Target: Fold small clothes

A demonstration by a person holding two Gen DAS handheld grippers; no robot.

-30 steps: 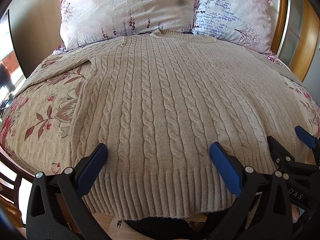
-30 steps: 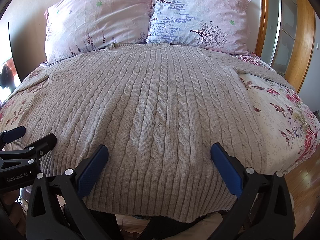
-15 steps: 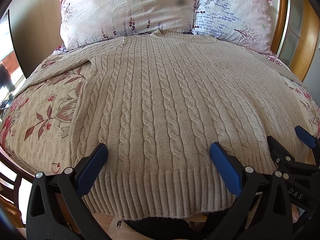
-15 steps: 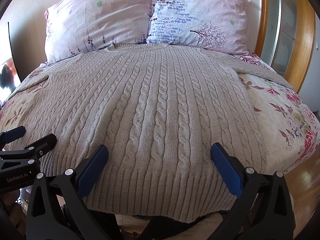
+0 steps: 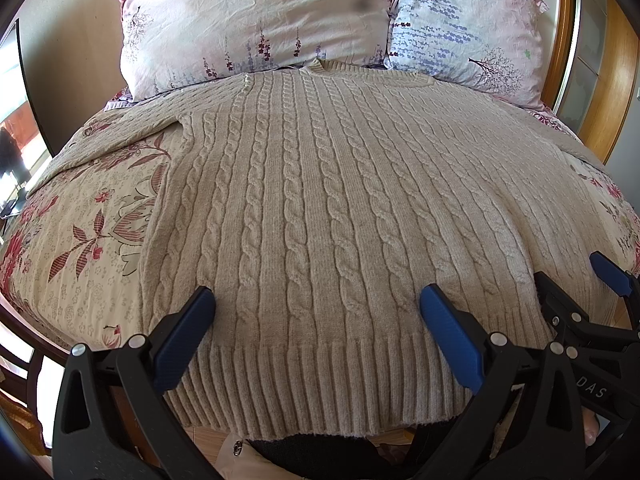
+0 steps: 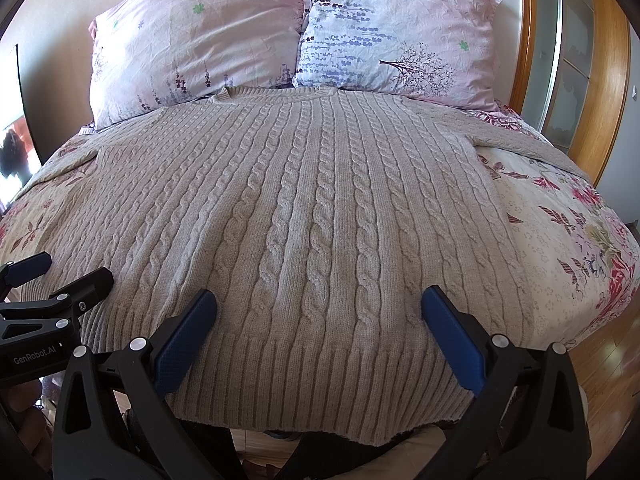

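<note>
Both sets of jaws stand wide apart, empty, over the ribbed hem of the beige cable-knit sweater; left gripper hovers nearer the hem's left corner, right gripper nearer the right; the sweater lies flat on the floral bedspread, long axis running from hem to collar, sleeves spread sideways.

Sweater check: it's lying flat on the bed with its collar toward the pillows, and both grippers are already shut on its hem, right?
Not quite. The sweater does lie flat with its collar toward the pillows, but neither gripper is shut: the left gripper and right gripper both stand open over the hem, as each wrist view shows.
</note>
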